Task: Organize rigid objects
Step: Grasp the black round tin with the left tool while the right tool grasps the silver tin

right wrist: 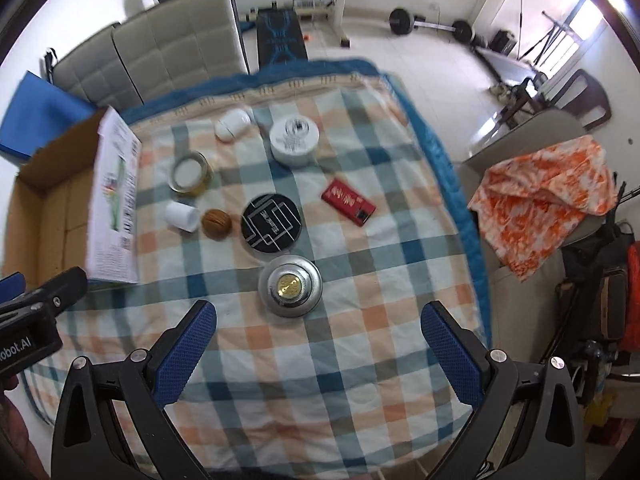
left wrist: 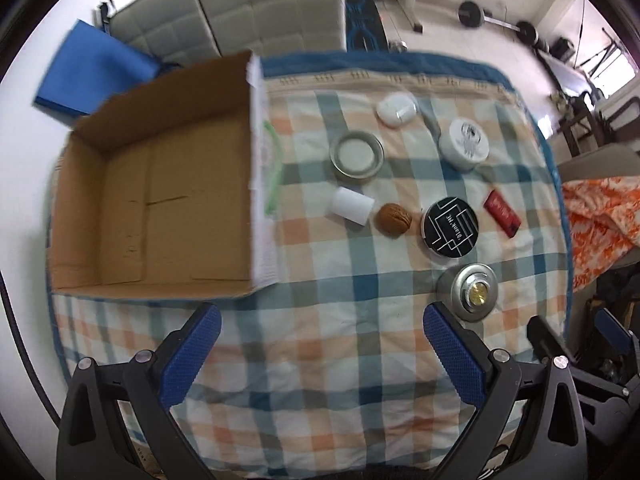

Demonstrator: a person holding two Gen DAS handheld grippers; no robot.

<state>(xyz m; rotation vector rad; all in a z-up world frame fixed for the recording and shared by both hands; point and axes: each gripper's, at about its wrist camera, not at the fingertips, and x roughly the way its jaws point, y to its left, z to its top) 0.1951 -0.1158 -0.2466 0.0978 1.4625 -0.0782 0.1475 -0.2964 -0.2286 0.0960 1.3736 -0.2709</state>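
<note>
Both the left gripper point(left wrist: 322, 330) and right gripper point(right wrist: 319, 326) hang wide open and empty above 7 small items, apparently bound for the bare cardboard box point(left wrist: 160, 184).

On the black round tin point(left wrist: 451, 227) white letters read "BLANK ME", seen upside down from the left wrist view. At the left edge of the right wrist view, the other tool's black body point(right wrist: 22, 350) carries "obot.AI", its start cut off. The red packet point(right wrist: 348, 201) has gold characters, and the carton's white side point(right wrist: 116, 196) has print, both too small to read.
</note>
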